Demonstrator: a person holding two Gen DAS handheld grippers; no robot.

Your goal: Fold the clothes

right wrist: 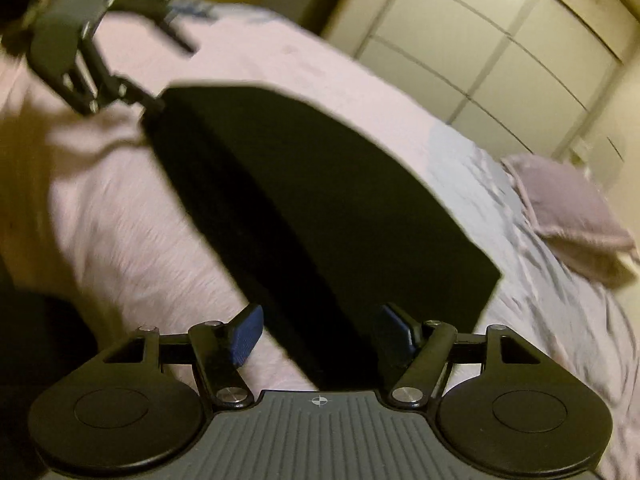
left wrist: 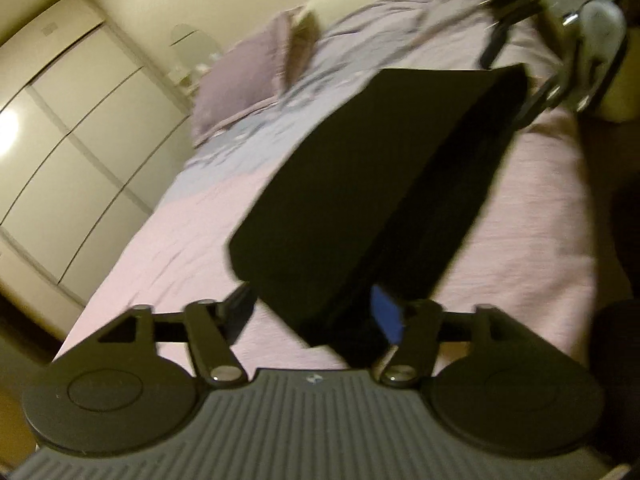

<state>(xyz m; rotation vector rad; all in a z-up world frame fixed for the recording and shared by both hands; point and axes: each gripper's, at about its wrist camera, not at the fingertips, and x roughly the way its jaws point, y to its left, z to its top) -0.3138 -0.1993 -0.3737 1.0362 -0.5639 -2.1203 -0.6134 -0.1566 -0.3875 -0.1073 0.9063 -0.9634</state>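
Both of my grippers stand spread wide now: left gripper [left wrist: 316, 312] and right gripper [right wrist: 318, 332], blue pads clear of the cloth. Between them lies the black folded garment [left wrist: 360, 184], a long flat slab with crisp edges (too dark to read any seams), resting on the pink bedsheet [left wrist: 520, 220]. From the left wrist I get the mauve pillow [left wrist: 236, 92] and the other gripper at the garment's far end. The right wrist view adds the cream wardrobe doors [right wrist: 500, 60].
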